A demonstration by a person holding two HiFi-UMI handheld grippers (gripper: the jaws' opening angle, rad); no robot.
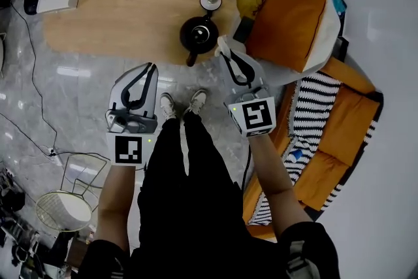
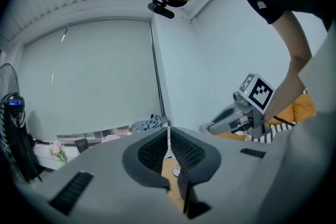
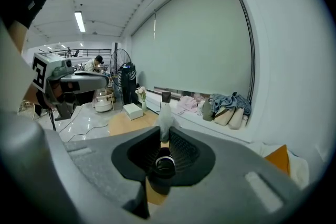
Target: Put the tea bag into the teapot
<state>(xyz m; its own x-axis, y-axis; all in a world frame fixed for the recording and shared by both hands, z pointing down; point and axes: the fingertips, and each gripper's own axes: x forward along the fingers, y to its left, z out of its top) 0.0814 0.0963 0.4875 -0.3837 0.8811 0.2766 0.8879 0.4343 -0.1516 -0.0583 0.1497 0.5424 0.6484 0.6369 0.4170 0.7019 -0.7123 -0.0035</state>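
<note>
Clamping tea bag (image 3: 165, 119) in right gripper (image 1: 223, 54) beside lidless teapot (image 1: 199, 34) at desk's (image 1: 130, 3) near edge; lid (image 1: 210, 0) lying just behind; left gripper (image 1: 151, 67) closed on nothing.

Orange cushion (image 1: 287, 23) lies near the wooden table (image 1: 130, 3).

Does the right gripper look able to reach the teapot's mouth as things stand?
Probably yes. The lid lies on the table beside the teapot, so the mouth seems open, and the right gripper, shut on the tea bag, hangs close by with nothing between.
</note>
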